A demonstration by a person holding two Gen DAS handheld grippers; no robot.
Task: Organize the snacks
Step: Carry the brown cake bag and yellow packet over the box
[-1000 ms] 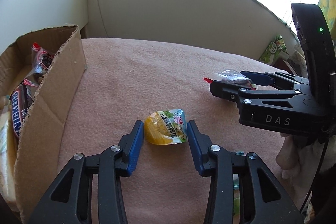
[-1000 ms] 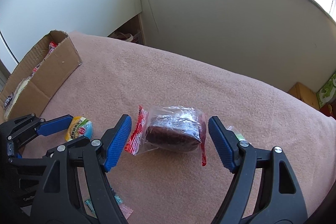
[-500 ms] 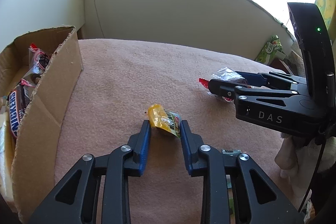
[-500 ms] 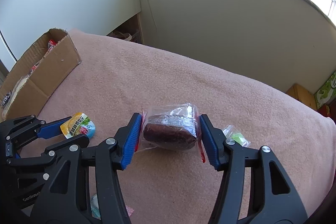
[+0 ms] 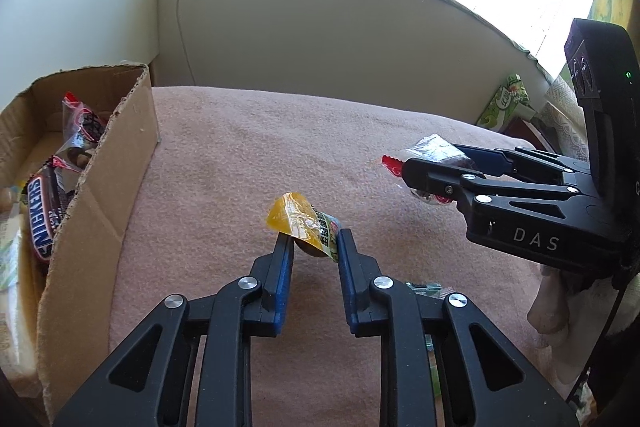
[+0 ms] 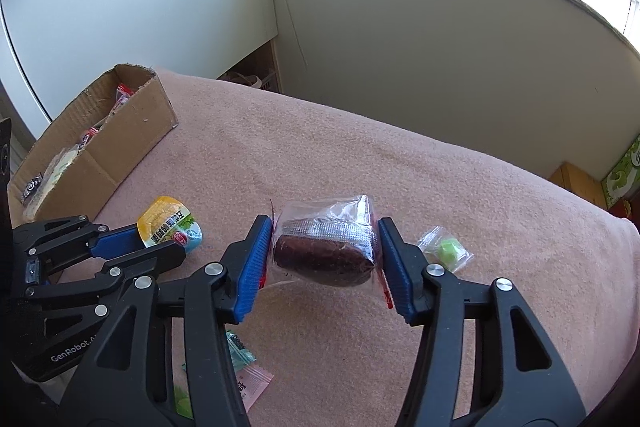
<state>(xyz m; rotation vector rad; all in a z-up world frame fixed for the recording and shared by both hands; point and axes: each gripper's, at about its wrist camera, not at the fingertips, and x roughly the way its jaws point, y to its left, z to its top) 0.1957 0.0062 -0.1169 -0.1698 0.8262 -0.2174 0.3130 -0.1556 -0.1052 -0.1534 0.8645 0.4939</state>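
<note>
**A:** Which step is this?

**B:** Both snacks look picked up and ready to carry. The left gripper (image 5: 311, 247) has its blue pads pinched on a small jelly cup with a yellow foil lid and green-and-blue print (image 5: 306, 223). The right gripper (image 6: 325, 255) has its pads pressed against the two ends of a dark brown cake sealed in a clear plastic wrapper with red crimped edges (image 6: 325, 253).

**B:** Where are they relative to the pink fleece blanket (image 6: 360, 155)?

**A:** The cake appears raised a little above it, with a faint shadow beneath. The cup is tipped up between the pads over the blanket, near its middle; I cannot tell whether its lower edge touches the fabric.

**B:** How do they lie?

**A:** The cake's long axis runs straight across from one pad to the other, its flat silver-lined top facing up and away from the camera. The cup's lid is tilted, its yellow end pointing up and away to the left.

**B:** And next?

**A:** I judge both need to travel left to the open brown cardboard box (image 5: 116, 163), which holds a Snickers bar (image 5: 42, 211) and other packets. Each must clear the torn near wall before release. The small clear packet with a green sweet (image 6: 446, 251) waits beside the right gripper.
</note>
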